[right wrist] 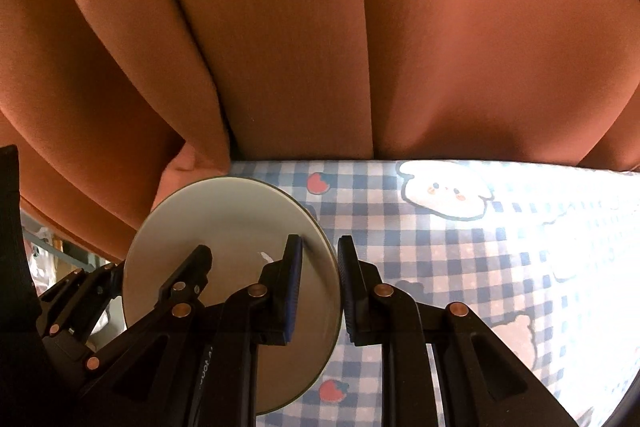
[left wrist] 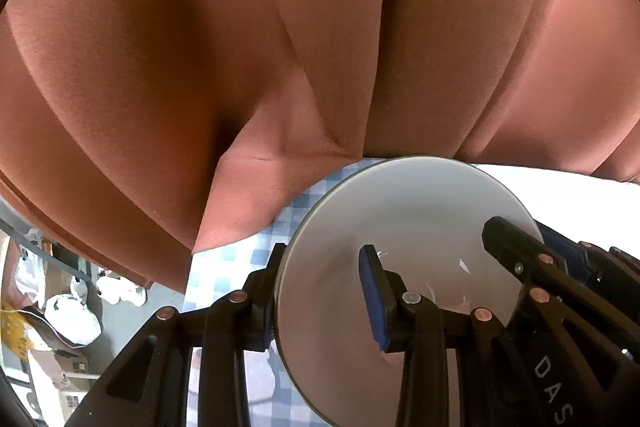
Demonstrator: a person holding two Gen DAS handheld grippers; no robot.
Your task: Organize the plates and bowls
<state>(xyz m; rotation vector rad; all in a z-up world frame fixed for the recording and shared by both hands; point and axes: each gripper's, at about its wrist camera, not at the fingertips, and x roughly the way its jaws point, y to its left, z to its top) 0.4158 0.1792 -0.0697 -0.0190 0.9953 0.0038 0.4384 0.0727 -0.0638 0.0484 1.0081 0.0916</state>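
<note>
Both tools pinched one grey plate (right wrist: 224, 227): left tool (left wrist: 324, 291) on its nine-o'clock rim, right tool (right wrist: 320, 291) at three o'clock, over the checked worktop (right wrist: 460, 267). No stack was visible; organizing looked barely begun.

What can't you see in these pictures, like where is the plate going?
- Behind the brown curtain: hidden in both views; it fills the upper part of each picture.
- Other plates or bowls, and where the plate will go: none in either view.
- Plate's underside: both views, it faces away.
- Plate's lower rim: left wrist view, covered by the left gripper; right wrist view, by the right gripper.
- Floor clutter: left wrist view, small and blurred.
</note>
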